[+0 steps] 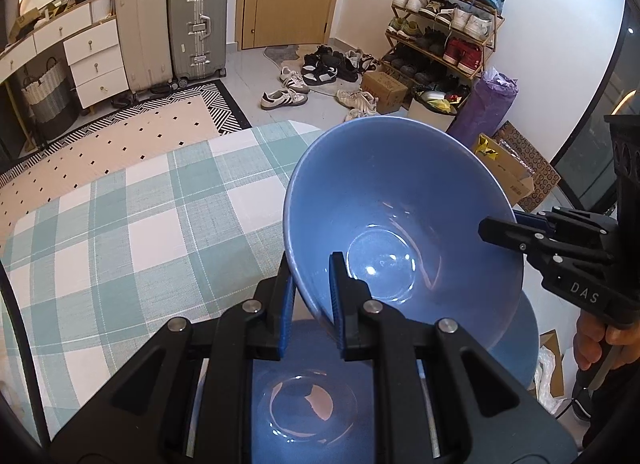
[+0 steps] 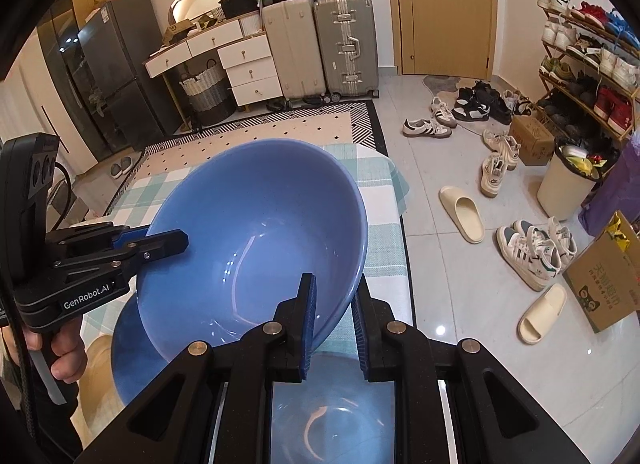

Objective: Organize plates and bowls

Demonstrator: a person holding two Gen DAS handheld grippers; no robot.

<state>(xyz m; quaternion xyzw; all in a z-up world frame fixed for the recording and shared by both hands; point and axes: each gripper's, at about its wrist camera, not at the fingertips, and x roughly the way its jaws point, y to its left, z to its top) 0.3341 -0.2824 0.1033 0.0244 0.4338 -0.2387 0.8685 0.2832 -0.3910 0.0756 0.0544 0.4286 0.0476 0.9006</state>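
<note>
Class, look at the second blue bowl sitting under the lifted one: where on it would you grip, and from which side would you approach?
Grip the lower blue bowl by its thin rim, one finger inside and one outside, probably from above at the near edge. It sits upright, mouth up, and its wall is too wide to span. The lifted blue bowl, held that way by the left tool and right tool, must clear first.
</note>
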